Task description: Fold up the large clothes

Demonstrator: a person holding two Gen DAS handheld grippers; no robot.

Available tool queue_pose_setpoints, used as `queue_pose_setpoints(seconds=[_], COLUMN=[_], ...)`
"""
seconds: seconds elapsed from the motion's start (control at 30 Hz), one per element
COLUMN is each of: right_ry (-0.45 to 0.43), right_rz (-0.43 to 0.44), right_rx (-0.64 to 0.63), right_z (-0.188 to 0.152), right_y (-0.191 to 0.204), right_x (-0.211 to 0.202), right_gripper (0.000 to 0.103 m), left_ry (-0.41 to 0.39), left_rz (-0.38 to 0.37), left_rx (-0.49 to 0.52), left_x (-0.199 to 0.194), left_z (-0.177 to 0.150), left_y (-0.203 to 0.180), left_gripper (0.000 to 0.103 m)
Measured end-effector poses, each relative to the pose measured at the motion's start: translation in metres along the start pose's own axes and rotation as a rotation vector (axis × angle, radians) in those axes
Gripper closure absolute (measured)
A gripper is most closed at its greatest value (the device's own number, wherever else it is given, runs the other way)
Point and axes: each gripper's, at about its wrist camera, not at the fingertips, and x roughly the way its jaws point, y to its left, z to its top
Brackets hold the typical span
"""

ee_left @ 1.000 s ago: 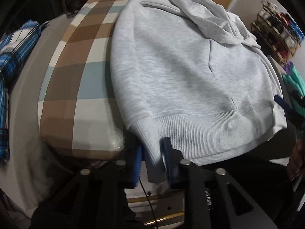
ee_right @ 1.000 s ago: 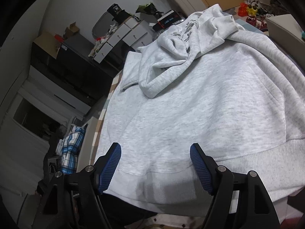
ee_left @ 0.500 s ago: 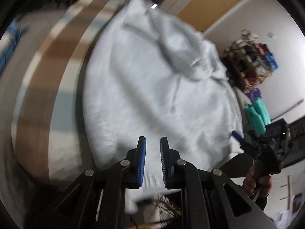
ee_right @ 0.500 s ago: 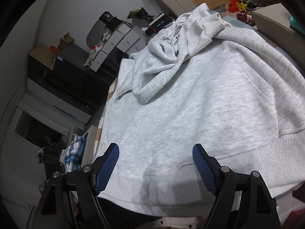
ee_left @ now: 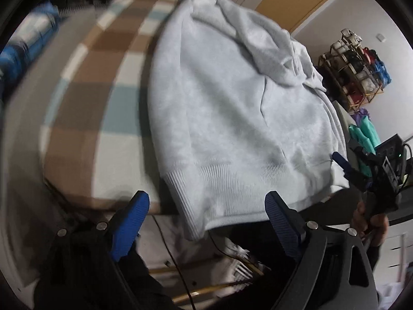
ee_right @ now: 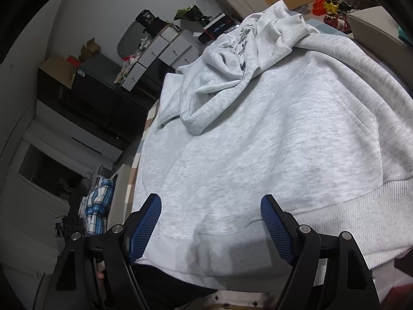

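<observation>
Grey hoodie (ee_left: 232, 118) lies spread flat on the surface w/ a checked cover (ee_left: 85, 98), brown/white/pale blue squares. Ribbed hem (ee_left: 227, 178) is the near edge; it runs right along the surface's front rim and its left corner droops over the lip. Hood and a sleeve are bunched at the far end (ee_right: 232, 59), dark flower print showing there.

Left tongs (ee_left: 206, 222): jaws opening, blue pads spread wide either side of the hem's left corner. Fabric hangs between them but no pad presses on it, so nothing gripped. View is motion-blurred on the left side.

Right tongs (ee_right: 210, 222): wide open, pads apart above the hem, nothing pinched. Whether the pads touch the cloth, can't tell. In the left view the right tongs (ee_left: 343, 165) show at the hoodie's near right corner, held by a hand (ee_left: 371, 219).

Room: left of the hoodie a broad strip of checked cover is bare, approx. as wide as the hoodie. On the right the hoodie's side edge runs close to the surface's edge, little spare. Beyond the left rim a blue plaid cloth (ee_right: 99, 209) lies lower down, well apart. Far end is crowded: white drawers (ee_right: 165, 49), boxes, a wire rack (ee_left: 356, 64) w/ bags at right, teal items (ee_left: 364, 134) just beside the right edge.
</observation>
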Motion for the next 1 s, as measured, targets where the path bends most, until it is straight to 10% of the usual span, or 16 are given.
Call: queue_pose_setpoints(seconds=[0.2,0.47,0.77,1.0], right_ry=[0.002,0.007,-0.052,-0.073], right_rz=[0.008,0.008,0.002,-0.256], right_rx=[0.017,0.004,0.003,-0.075], right_z=[0.0,-0.001,0.011,0.033], right_y=[-0.004,0.0,-0.011,-0.053], right_x=[0.0,0.001,-0.028,-0.101], right_gripper=[0.023,0.023,0.023,0.023], left_ry=[0.099,-0.018,0.002,0.041], left_rz=[-0.253,-0.407,-0.239,-0.205], left_rx=[-0.129,-0.019,0.0,-0.05], left_x=[0.014,-0.011,0.014,0.025], left_z=[0.008,0.02,0.022,0.027], left_y=[0.014,-0.017,-0.014,0.0], left_gripper=[0.016,0.016,0.016,0.016])
